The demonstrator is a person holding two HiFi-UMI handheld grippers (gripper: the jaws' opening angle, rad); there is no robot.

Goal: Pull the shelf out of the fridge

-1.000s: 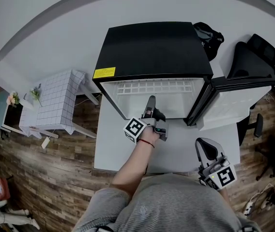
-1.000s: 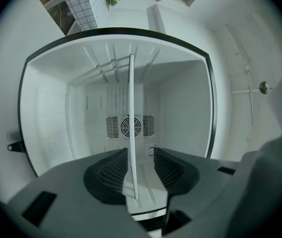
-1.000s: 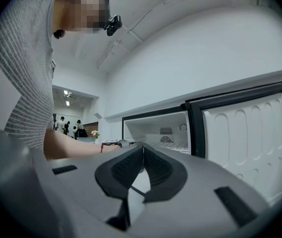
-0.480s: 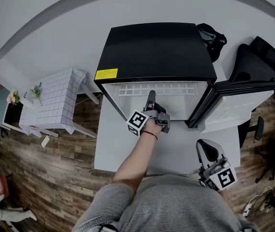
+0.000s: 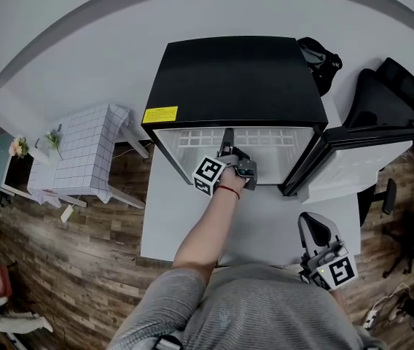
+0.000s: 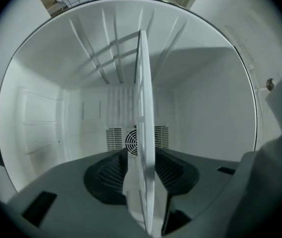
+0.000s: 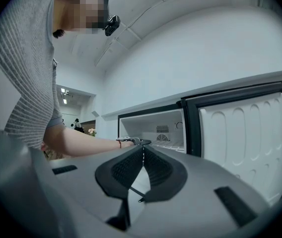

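A black mini fridge (image 5: 236,71) stands with its door (image 5: 353,159) swung open to the right. Inside lies a white wire shelf (image 5: 265,135). My left gripper (image 5: 227,138) reaches into the fridge mouth. In the left gripper view the shelf (image 6: 143,108) runs edge-on straight between the jaws, and the left gripper (image 6: 146,182) is shut on its front edge. My right gripper (image 5: 310,224) hangs low at the right, away from the fridge. In the right gripper view that gripper (image 7: 142,155) is shut with nothing in it, facing the open fridge (image 7: 153,128).
The fridge sits on a white platform (image 5: 170,224). A small table with a checked cloth (image 5: 83,152) stands to the left. A black chair (image 5: 382,86) and a dark bag (image 5: 320,57) are behind the open door. Wooden floor surrounds everything.
My left gripper has moved forward from in front of the fridge into its opening, onto the shelf's front edge. The right gripper has hardly moved.
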